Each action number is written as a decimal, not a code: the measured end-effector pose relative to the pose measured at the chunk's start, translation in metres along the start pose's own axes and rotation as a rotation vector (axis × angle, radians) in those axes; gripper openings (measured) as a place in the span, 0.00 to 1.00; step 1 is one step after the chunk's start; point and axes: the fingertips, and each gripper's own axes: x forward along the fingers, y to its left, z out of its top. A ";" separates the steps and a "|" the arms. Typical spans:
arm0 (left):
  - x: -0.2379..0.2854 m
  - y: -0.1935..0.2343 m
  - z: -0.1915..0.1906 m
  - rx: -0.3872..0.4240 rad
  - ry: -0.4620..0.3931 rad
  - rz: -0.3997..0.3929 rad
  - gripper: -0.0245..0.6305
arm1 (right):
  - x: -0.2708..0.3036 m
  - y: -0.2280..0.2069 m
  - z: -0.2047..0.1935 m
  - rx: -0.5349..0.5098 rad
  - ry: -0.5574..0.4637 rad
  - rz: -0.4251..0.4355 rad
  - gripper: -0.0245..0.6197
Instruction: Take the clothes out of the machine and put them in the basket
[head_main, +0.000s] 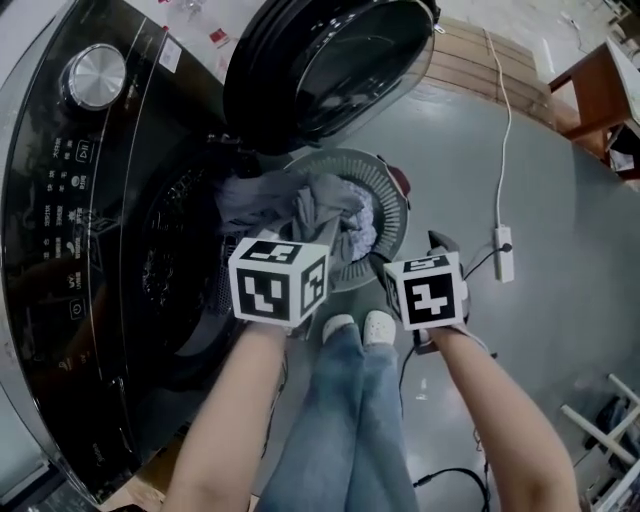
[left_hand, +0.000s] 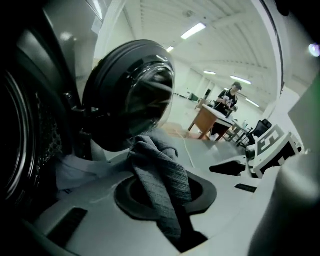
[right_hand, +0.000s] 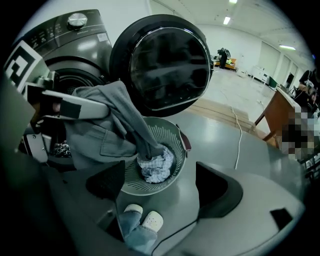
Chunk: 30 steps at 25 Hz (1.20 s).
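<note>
Left tongs held the cloth, right tongs stood wide, empty; best was to release above the basket at 1 o'clock

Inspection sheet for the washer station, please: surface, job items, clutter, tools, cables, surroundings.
Surface: smooth grey floor.
Job's things: black front-loading washing machine, round door open; grey knit garment hangs from the left tool down to the round grey slotted plastic basket, which holds a pale checked cloth.
Clutter: white tube frame.
Tools: left tool shut on the garment; right tool open, empty.
Cables: white cable with power strip, black cable, both on the floor.
Surroundings: brown wooden table.
</note>
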 end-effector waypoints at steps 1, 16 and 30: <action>0.001 -0.004 0.005 0.006 -0.008 -0.008 0.15 | -0.001 -0.003 0.000 -0.001 0.000 -0.002 0.72; 0.031 0.010 -0.027 -0.091 0.119 0.023 0.67 | 0.010 -0.012 -0.010 0.015 0.019 0.010 0.72; 0.020 0.092 -0.077 -0.058 0.129 0.230 0.67 | 0.053 0.009 -0.021 0.006 0.039 0.043 0.72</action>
